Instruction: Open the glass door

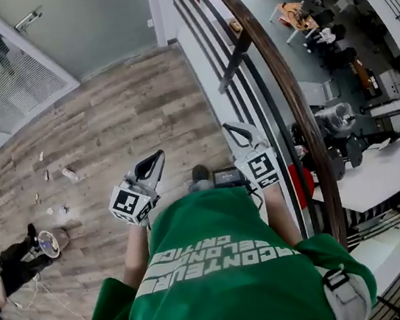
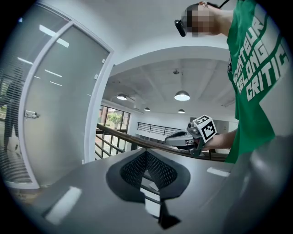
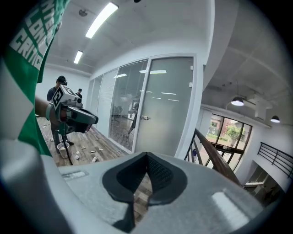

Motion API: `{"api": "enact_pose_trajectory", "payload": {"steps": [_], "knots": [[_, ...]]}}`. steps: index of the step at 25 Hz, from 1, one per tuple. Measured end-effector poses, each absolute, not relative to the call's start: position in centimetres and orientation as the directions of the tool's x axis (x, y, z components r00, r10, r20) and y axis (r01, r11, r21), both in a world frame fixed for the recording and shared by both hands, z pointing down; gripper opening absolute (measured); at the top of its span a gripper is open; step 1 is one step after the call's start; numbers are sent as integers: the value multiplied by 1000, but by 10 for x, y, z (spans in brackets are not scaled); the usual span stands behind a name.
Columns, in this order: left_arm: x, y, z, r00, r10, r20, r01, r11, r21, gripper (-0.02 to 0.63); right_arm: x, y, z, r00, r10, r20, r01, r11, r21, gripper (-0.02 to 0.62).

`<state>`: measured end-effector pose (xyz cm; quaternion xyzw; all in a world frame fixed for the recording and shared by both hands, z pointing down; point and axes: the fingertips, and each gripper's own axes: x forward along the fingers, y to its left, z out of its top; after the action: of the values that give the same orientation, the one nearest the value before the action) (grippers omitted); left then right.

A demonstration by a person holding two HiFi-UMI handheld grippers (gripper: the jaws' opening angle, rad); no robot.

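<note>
The frosted glass door [image 1: 4, 69], in a white frame with a metal handle [image 1: 28, 19], stands shut at the far end of the wood floor, well away from both grippers. It shows in the left gripper view as the door [image 2: 64, 105] with its handle [image 2: 31, 114], and in the right gripper view as the door [image 3: 165, 105] with its handle [image 3: 145, 118]. My left gripper [image 1: 159, 154] and right gripper [image 1: 228, 126] are held side by side in front of the green shirt, pointing toward the door. Both are shut and empty: left gripper [image 2: 146, 152], right gripper [image 3: 147, 155].
A brown wooden handrail [image 1: 276, 69] on dark bars runs along the right, with a lower floor beyond it. Scraps of debris [image 1: 59, 191] lie on the planks. A person in black [image 1: 7, 263] stands at the left by a small white bucket [image 1: 49, 244].
</note>
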<state>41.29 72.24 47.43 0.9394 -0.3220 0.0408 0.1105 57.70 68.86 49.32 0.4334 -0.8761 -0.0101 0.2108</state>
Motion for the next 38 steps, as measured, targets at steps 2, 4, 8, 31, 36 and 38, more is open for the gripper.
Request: {"api": "enact_pose_trajectory", "payload": {"steps": [2, 4, 8, 31, 36, 38], "knots": [[420, 704, 475, 768, -622, 150, -640, -748, 177, 14, 591, 668, 497, -551, -752, 362, -750, 637, 181, -8], [424, 691, 476, 743, -651, 152, -669, -722, 176, 14, 602, 649, 500, -569, -738, 363, -741, 651, 164, -8], [415, 677, 486, 665, -730, 161, -747, -640, 183, 14, 591, 613, 513, -649, -675, 352, -671, 725, 154, -8], [335, 617, 503, 507, -840, 195, -857, -467, 218, 14, 480, 532, 526, -784, -492, 379, -481, 867, 131, -8], [320, 577, 491, 540, -827, 157, -836, -505, 216, 14, 470, 490, 512, -760, -540, 361, -527, 838, 145, -8], [307, 558, 490, 537, -832, 138, -839, -508, 195, 14, 458, 473, 504, -759, -548, 353, -527, 834, 162, -8]]}}
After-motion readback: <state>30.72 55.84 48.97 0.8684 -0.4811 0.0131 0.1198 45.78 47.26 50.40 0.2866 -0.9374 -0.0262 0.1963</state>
